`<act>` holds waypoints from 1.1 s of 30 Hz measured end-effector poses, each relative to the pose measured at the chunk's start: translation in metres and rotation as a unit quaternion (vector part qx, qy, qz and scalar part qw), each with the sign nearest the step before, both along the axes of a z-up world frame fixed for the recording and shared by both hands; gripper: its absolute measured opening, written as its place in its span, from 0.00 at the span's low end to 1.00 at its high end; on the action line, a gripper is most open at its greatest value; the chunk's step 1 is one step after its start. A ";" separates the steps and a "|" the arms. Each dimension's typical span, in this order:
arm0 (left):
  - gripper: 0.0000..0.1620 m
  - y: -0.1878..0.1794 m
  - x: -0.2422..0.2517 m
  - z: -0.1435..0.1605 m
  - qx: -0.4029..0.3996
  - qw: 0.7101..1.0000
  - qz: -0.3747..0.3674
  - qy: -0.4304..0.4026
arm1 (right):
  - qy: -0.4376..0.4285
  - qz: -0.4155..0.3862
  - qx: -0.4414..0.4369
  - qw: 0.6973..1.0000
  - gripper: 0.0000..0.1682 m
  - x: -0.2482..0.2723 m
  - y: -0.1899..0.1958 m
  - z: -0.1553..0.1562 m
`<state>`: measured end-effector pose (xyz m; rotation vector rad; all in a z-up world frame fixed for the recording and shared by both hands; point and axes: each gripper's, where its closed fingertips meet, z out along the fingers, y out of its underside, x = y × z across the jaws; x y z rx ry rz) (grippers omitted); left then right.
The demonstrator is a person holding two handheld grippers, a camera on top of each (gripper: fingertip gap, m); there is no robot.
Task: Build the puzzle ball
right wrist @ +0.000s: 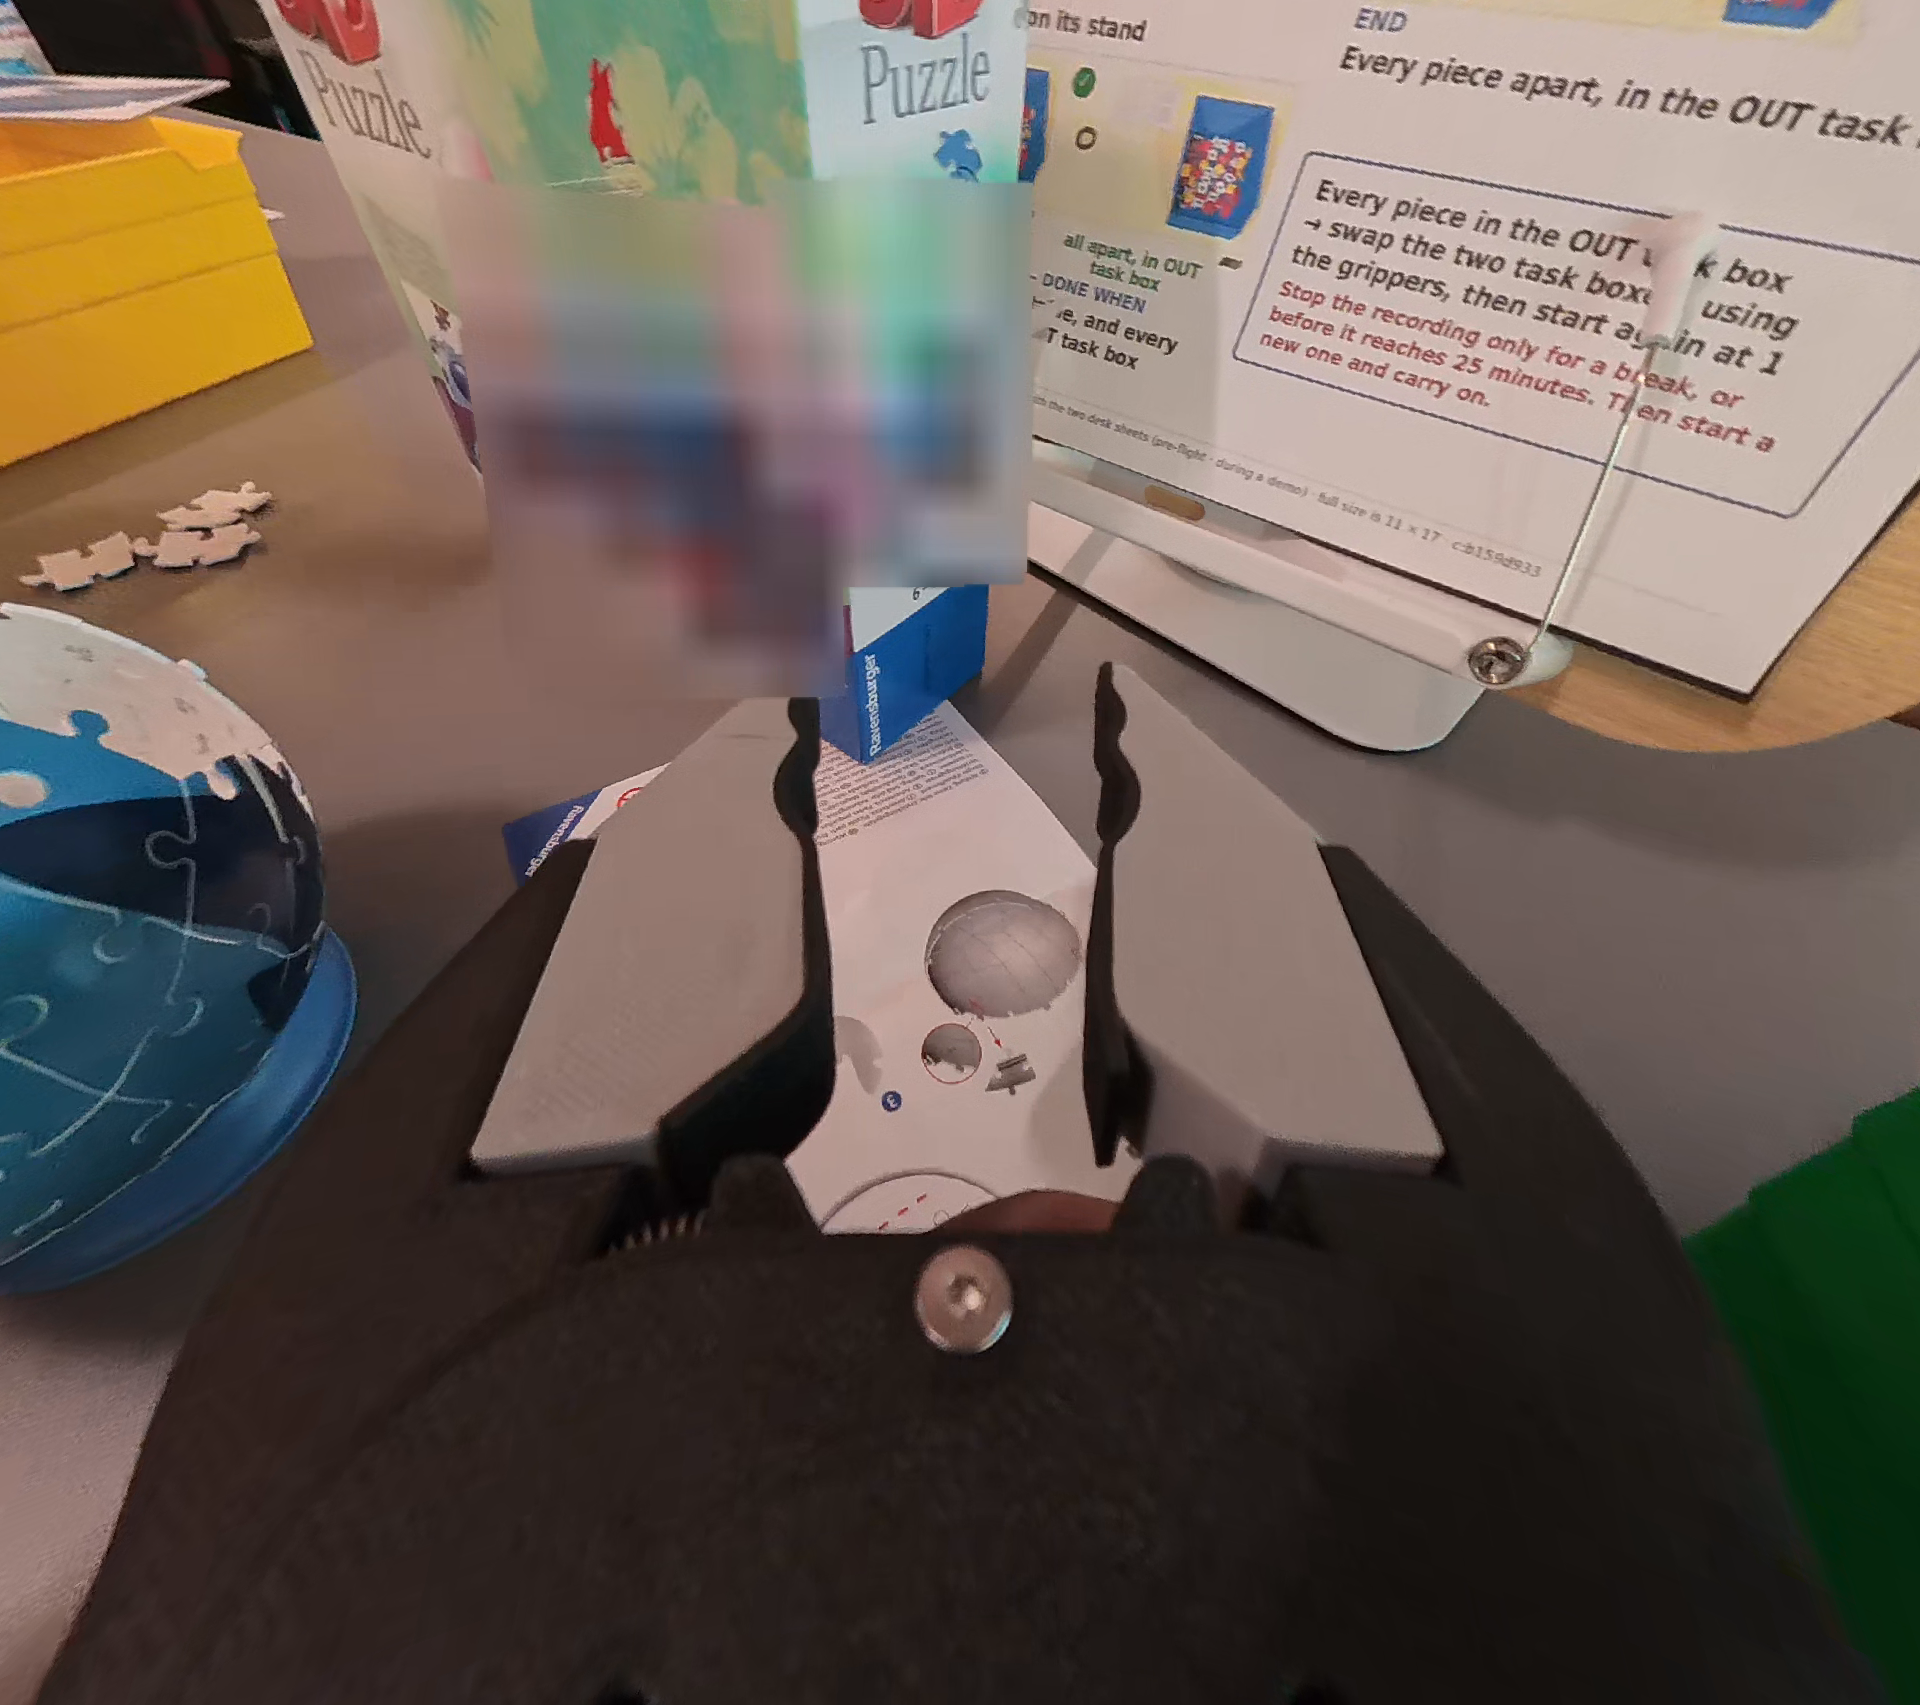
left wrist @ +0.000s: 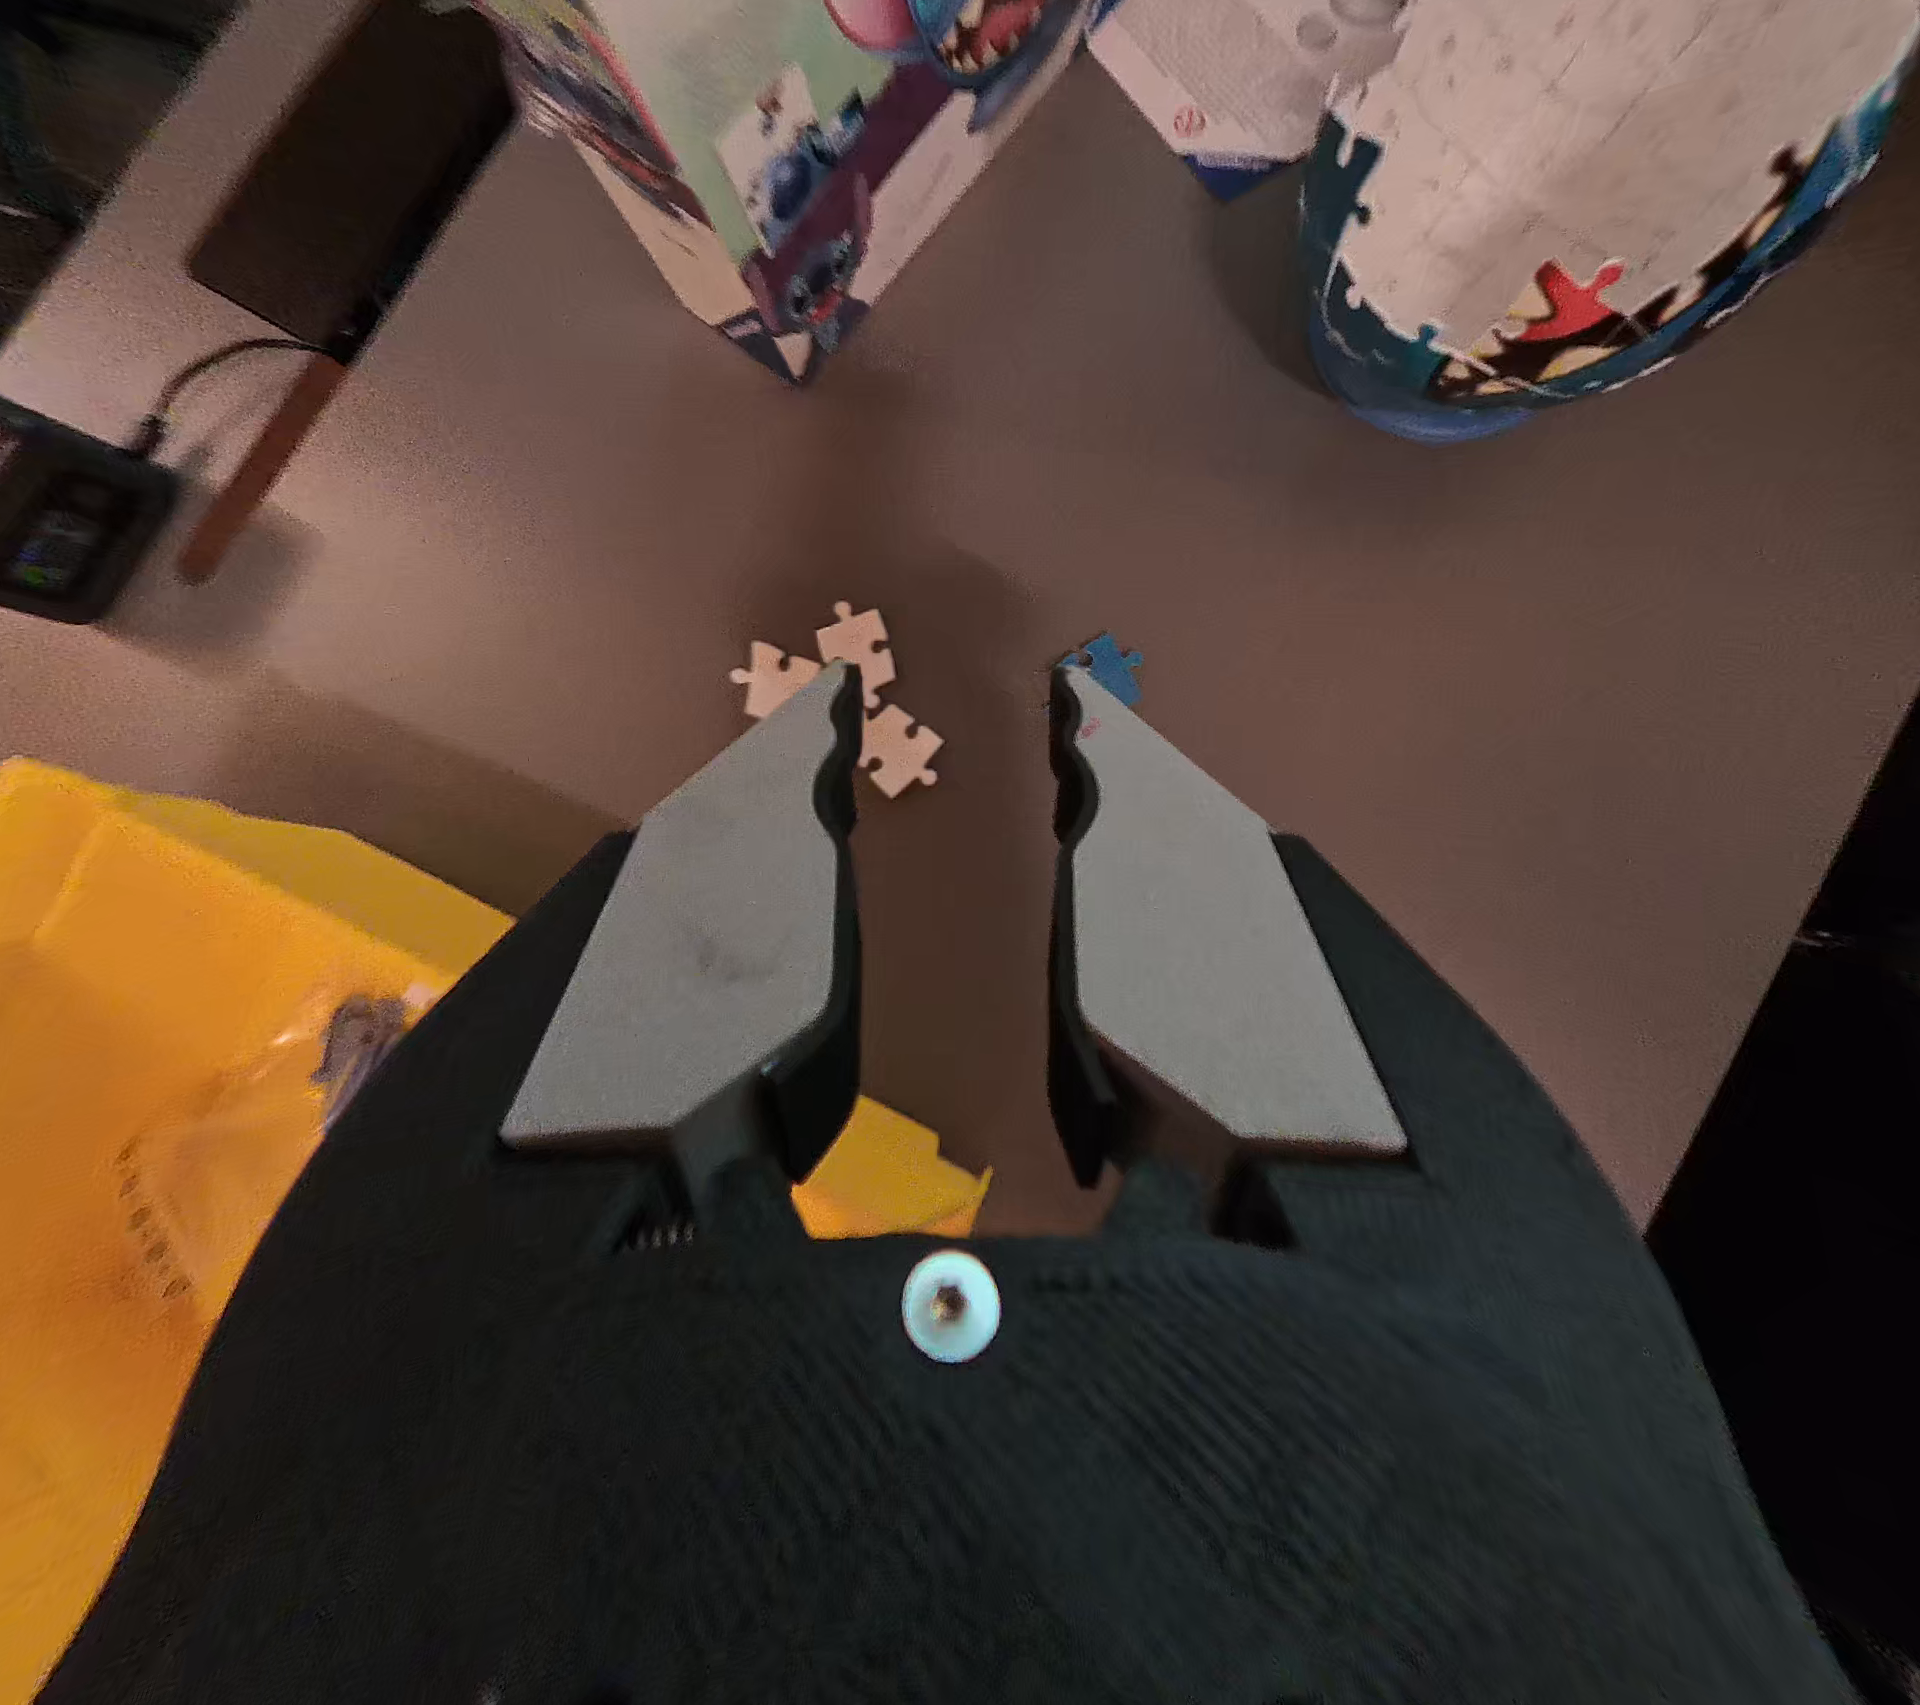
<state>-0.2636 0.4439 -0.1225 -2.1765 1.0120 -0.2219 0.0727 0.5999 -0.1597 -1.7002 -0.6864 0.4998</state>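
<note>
The left gripper [left wrist: 954, 684] hangs released above loose puzzle pieces [left wrist: 847, 694]. The right gripper [right wrist: 951, 710] gapes empty over a leaflet [right wrist: 935, 928], beside the half-built puzzle ball [right wrist: 135, 928].

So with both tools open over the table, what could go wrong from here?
1. The loose pale pieces overlap beside the left tool, so closing may catch two or scatter them.
2. The half-built puzzle ball has a jagged open rim; a nudge might loosen pieces.
3. The upright puzzle box stands close and could tip.

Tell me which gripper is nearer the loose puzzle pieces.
Left. The left gripper hangs open right over the loose pieces; the right gripper is beyond the puzzle ball.
</note>
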 end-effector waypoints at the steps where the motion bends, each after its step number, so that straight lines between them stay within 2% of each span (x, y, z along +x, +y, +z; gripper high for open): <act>1: 0.20 -0.002 -0.011 0.012 0.010 1.000 0.006 -0.013 | 0.002 -0.002 -0.003 1.000 0.30 0.001 0.001 -0.001; 5: 0.22 -0.008 -0.070 0.023 0.005 0.998 0.057 -0.031 | -0.006 -0.009 -0.006 1.000 0.30 0.003 0.002 -0.004; 6: 0.22 -0.015 -0.071 0.020 -0.016 0.997 0.050 -0.055 | -0.011 -0.012 -0.003 1.000 0.30 0.004 0.003 -0.003; 8: 0.21 -0.035 -0.045 0.010 -0.057 0.992 -0.010 -0.114 | -0.010 -0.017 -0.003 1.000 0.30 0.005 0.004 -0.003; 9: 0.21 -0.041 -0.029 -0.002 -0.067 0.991 -0.041 -0.112 | -0.005 -0.016 -0.006 1.000 0.30 0.005 0.004 -0.004; 12: 0.25 -0.035 -0.002 -0.049 -0.063 0.996 -0.060 0.006 | 0.012 -0.012 -0.018 1.000 0.30 0.003 0.004 -0.004; 13: 0.22 -0.029 0.009 -0.058 -0.049 0.996 -0.067 0.029 | 0.013 -0.012 -0.019 1.000 0.30 0.003 0.004 -0.003; 16: 0.24 -0.024 0.043 -0.085 -0.058 0.990 -0.107 0.066 | 0.009 -0.018 -0.007 1.000 0.30 0.006 0.002 0.001; 19: 0.25 -0.011 0.045 -0.111 -0.057 0.984 -0.107 0.128 | 0.017 -0.016 0.001 1.000 0.30 0.007 -0.001 0.007; 23: 0.27 -0.008 0.046 -0.133 -0.081 0.981 -0.107 0.143 | 0.029 -0.008 0.009 1.000 0.30 0.008 -0.005 0.015; 24: 0.22 -0.010 0.052 -0.135 -0.083 0.981 -0.114 0.132 | 0.032 -0.005 0.011 0.999 0.30 0.007 -0.006 0.017; 25: 0.21 -0.010 0.055 -0.136 -0.084 0.982 -0.117 0.122 | 0.036 -0.002 0.013 0.999 0.30 0.007 -0.007 0.019; 27: 0.09 -0.006 0.056 -0.137 -0.076 0.985 -0.105 0.117 | 0.043 0.004 0.016 0.999 0.30 0.006 -0.010 0.024; 33: 0.00 0.000 0.045 -0.131 -0.045 0.980 -0.095 0.169 | 0.049 0.015 0.028 0.998 0.30 0.002 -0.016 0.031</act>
